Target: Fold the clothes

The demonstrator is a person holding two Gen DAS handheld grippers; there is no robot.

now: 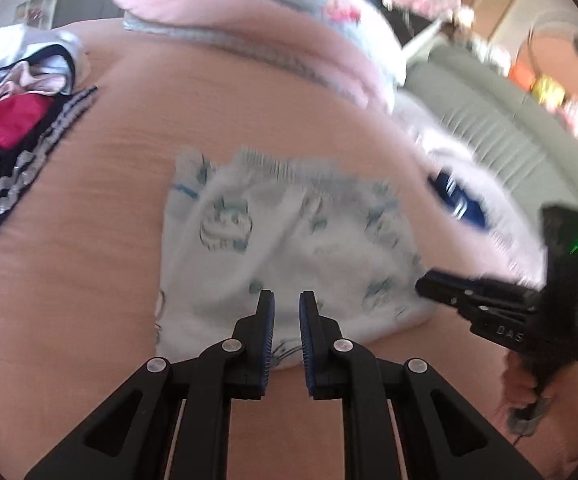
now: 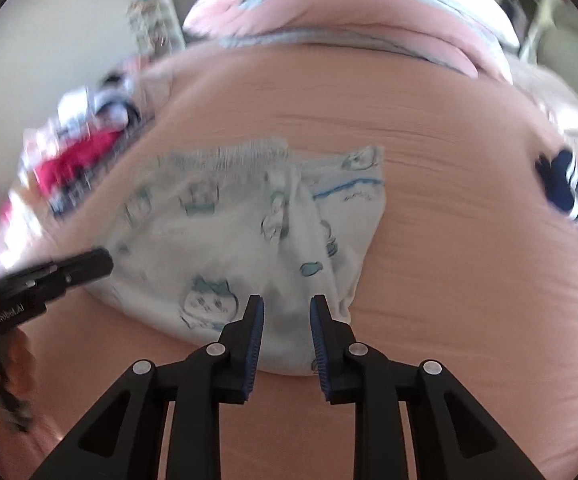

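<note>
A small white garment with blue-green cartoon prints lies on a pink bed sheet, its ribbed waistband at the far side. My left gripper is open and empty over the garment's near edge. My right gripper is open and empty over the same garment, near its right side. The right gripper also shows in the left wrist view at the garment's right edge. The left gripper shows in the right wrist view at its left edge.
A pile of red, black and silver clothes lies at the left. A folded pink and grey quilt lies at the far side of the bed. A navy item with white stripes lies to the right.
</note>
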